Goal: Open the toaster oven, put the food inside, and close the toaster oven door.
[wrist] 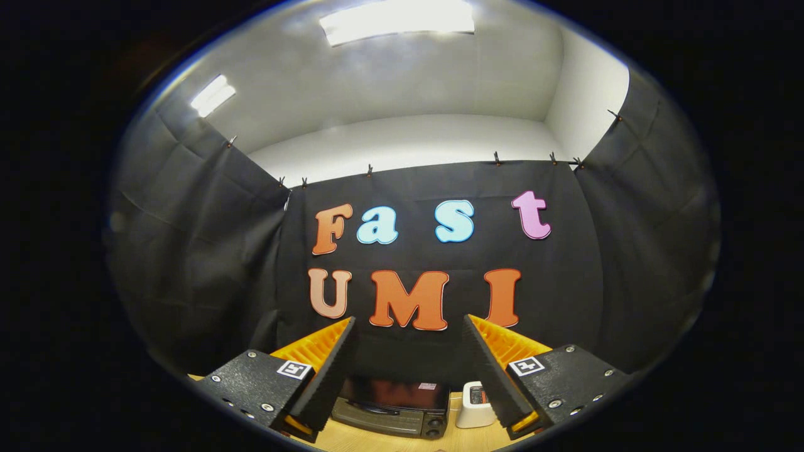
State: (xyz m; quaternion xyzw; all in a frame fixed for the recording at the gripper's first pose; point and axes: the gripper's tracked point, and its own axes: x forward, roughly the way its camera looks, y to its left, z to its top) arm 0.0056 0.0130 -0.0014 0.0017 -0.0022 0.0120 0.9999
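My gripper is held high and open, with nothing between its two black-and-orange fingers. Far below, seen through the gap between the fingers, a dark toaster oven stands on the wooden table against the booth's black cloth wall. Its glass door looks shut, with two knobs at its right end. The food is hidden from me here.
A small white appliance stands just right of the toaster oven, partly behind my right finger. Black cloth walls close the booth at the back and on both sides. A strip of bare table lies in front of the oven.
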